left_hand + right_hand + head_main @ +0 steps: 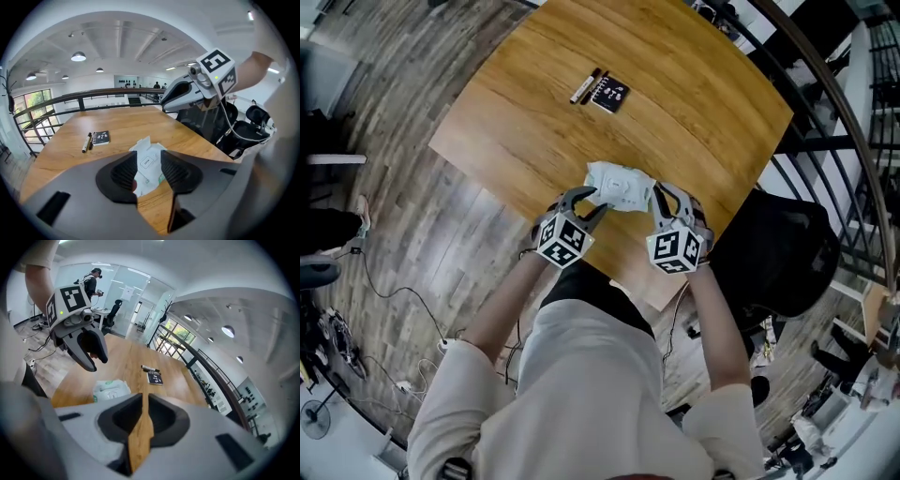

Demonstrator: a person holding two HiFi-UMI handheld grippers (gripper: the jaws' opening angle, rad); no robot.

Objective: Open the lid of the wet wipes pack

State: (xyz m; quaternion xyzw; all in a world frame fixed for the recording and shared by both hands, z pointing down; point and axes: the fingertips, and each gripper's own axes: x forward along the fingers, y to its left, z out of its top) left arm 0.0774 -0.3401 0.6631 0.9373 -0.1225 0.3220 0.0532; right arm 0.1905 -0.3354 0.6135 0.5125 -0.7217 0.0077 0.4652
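Left gripper (587, 203), pack (622, 187) near table (694, 103) edge

A person wears a cream long-sleeved top (581, 403), its sleeves (455, 384) ending near the elbows, with dark clothing (581, 289) showing below it. The left gripper (592, 202) and right gripper (662, 199) are smooth grey shells lined with black ribbed pads (124, 173). Each carries a white cube (562, 239) printed with black square markers, and a thin dark cable (226, 117) trails from the right one.
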